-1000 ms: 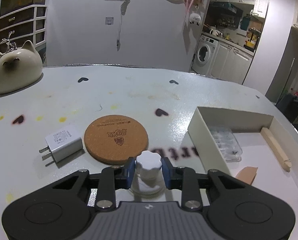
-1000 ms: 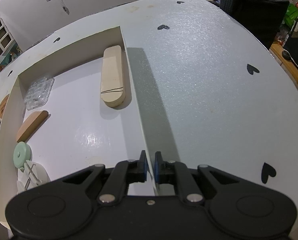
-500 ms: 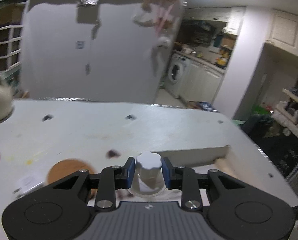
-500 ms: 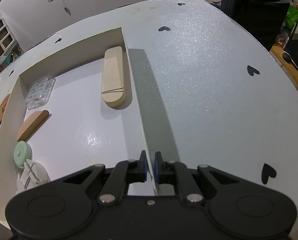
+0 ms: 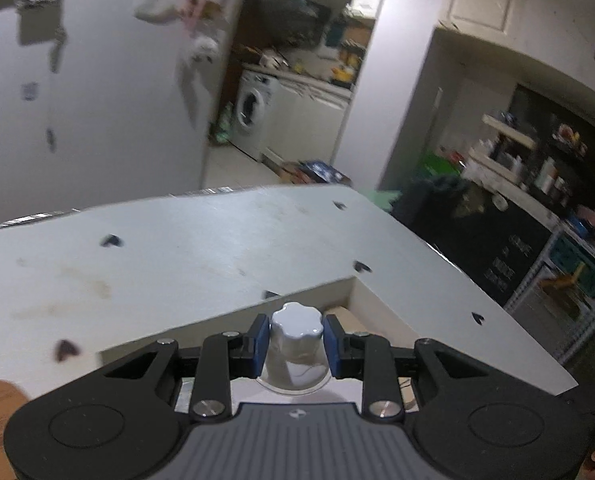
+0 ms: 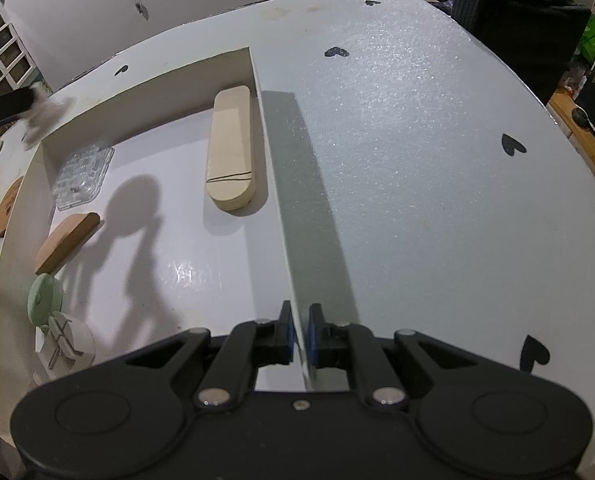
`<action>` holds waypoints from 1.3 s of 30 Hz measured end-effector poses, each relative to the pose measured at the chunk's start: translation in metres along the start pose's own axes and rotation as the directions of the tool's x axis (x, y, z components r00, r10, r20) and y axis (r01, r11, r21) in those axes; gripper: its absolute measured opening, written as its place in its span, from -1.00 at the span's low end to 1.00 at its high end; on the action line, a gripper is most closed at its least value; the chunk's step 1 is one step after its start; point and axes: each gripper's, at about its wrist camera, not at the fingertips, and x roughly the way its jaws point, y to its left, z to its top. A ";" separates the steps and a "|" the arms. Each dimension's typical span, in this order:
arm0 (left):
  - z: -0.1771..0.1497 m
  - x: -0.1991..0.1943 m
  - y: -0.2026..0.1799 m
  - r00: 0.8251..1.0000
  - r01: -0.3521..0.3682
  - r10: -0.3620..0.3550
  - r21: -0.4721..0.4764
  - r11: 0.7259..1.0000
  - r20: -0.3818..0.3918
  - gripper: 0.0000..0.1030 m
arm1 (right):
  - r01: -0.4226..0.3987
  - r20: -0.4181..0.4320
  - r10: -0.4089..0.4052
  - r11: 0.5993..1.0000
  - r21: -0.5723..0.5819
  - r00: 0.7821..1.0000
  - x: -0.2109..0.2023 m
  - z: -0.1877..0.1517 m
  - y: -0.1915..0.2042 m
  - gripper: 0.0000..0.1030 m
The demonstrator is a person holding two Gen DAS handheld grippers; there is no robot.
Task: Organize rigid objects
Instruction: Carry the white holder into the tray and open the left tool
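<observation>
A: Item one, nearest: my left gripper (image 5: pixel 296 344), clenched on a small clear jar (image 5: pixel 295 360) with a white lid, carried above the tray's (image 5: pixel 225 318) near wall for stowing, I judge.

B: And the right?

A: My right gripper (image 6: pixel 298 332) pinches the tray's side wall (image 6: pixel 281 184), presumably steadying it. Inside: green disc (image 6: pixel 43 304), brown wooden piece (image 6: pixel 67 236), clear plastic case (image 6: pixel 83 174), pale wooden block (image 6: pixel 231 152). Free floor lies between them; only the wall obstructs.
</observation>
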 end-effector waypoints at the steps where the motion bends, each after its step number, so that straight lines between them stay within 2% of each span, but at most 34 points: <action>1: 0.001 0.010 -0.002 1.000 0.009 -0.009 0.003 1.000 -0.019 -0.40 | -0.001 -0.001 0.001 1.000 0.000 1.000 0.000 0.000 0.000 -0.85; 9: 0.001 0.062 -0.006 0.993 0.014 -0.011 0.028 1.000 -0.120 -0.40 | 0.000 -0.009 0.000 1.000 -0.003 1.000 0.001 0.002 0.001 -0.85; 13: 0.000 0.073 -0.001 0.989 -0.004 0.010 0.042 0.999 -0.149 -0.40 | -0.003 -0.008 0.003 1.000 0.006 1.000 0.001 0.001 -0.001 -0.85; 21: -0.006 0.084 0.010 0.984 -0.034 0.030 -0.021 0.999 -0.176 -0.40 | -0.006 -0.003 0.006 1.000 0.011 1.000 0.000 -0.001 -0.003 -0.85; 25: -0.010 0.085 0.009 0.981 -0.036 0.031 -0.021 0.999 -0.191 -0.38 | -0.005 -0.007 0.005 1.000 0.008 1.000 0.000 0.000 -0.002 -0.85; 29: -0.012 0.083 0.006 0.980 -0.038 0.032 -0.027 0.999 -0.195 0.01 | -0.005 -0.011 0.005 1.000 0.004 1.000 0.000 0.001 -0.002 -0.85; 39: -0.019 0.072 -0.001 0.980 -0.042 0.038 -0.019 0.999 -0.195 0.65 | -0.006 -0.007 0.006 1.000 0.001 1.000 0.001 0.001 -0.002 -0.85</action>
